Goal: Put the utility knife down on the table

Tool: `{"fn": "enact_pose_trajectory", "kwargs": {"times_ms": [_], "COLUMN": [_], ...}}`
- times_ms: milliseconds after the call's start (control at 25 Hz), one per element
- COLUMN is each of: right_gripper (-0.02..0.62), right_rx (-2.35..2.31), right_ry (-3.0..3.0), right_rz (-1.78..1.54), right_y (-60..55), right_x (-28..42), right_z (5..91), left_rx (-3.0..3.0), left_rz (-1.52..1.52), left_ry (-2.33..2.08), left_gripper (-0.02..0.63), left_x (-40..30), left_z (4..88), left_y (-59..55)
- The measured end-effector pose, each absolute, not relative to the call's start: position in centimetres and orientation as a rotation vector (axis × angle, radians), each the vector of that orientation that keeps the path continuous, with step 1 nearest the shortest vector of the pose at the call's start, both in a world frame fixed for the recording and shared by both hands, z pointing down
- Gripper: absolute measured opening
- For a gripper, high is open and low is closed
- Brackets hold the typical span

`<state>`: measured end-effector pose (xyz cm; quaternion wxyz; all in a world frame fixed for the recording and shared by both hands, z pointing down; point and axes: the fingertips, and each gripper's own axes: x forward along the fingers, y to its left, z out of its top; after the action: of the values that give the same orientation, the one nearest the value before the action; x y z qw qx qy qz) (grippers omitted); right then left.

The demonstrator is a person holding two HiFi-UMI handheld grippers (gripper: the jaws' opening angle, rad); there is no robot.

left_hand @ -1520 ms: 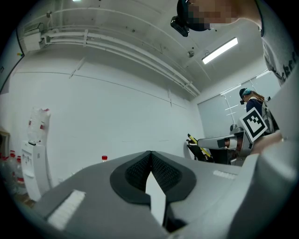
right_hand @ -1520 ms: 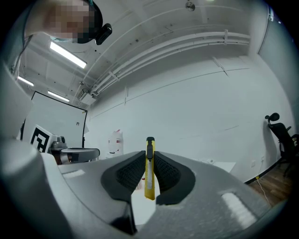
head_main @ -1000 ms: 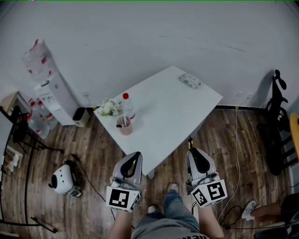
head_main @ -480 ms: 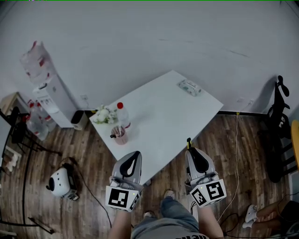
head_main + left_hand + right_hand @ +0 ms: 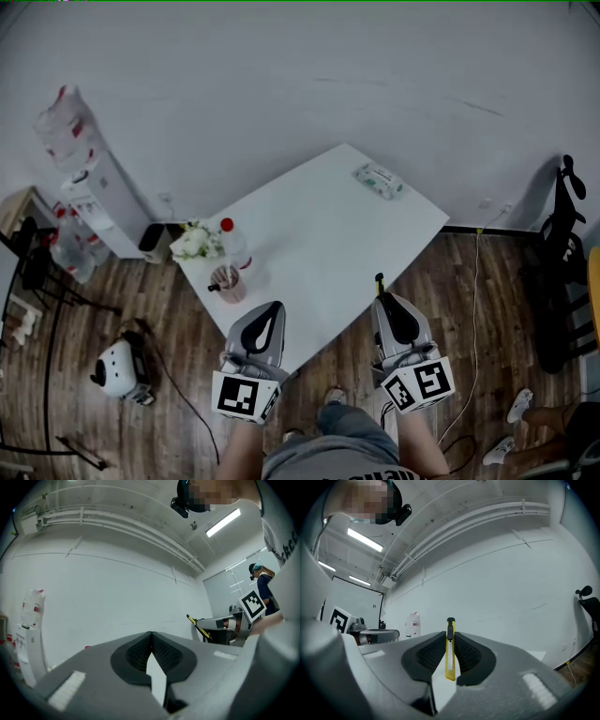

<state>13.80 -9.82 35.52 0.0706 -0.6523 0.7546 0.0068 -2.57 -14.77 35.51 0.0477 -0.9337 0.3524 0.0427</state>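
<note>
At the table's (image 5: pixel 319 234) edge, utility knife (image 5: pixel 449 660) tight in right tongs (image 5: pixel 449 633); left tongs (image 5: pixel 151 633) together.

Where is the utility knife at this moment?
The yellow utility knife is clamped in the right tool, on the right in the head view, by the white table's near edge.

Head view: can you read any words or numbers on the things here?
No text is readable.
Pack on the table: print too small.
Bottle: label too small.
Knife: too small to tell.
Left gripper cube: black-and-white squares, no words.
Right gripper cube: the same.
</note>
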Motion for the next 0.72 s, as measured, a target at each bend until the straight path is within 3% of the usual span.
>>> {"fn": "enact_pose_trajectory", "kwargs": {"times_ms": [720], "right_gripper": [0.055], "right_rx": [-1.905], "right_ry": [2.325], "right_rz": [-0.024], "right_y": [-15.6], "right_x": [19.6], "right_z": [36.1], "left_rx": [-2.826], "left_rz": [0.113], "left_ry": [1.146], "left_gripper": [0.011], "left_x": [2.9], "left_z": [35.5], "left_y": [-19.1]}}
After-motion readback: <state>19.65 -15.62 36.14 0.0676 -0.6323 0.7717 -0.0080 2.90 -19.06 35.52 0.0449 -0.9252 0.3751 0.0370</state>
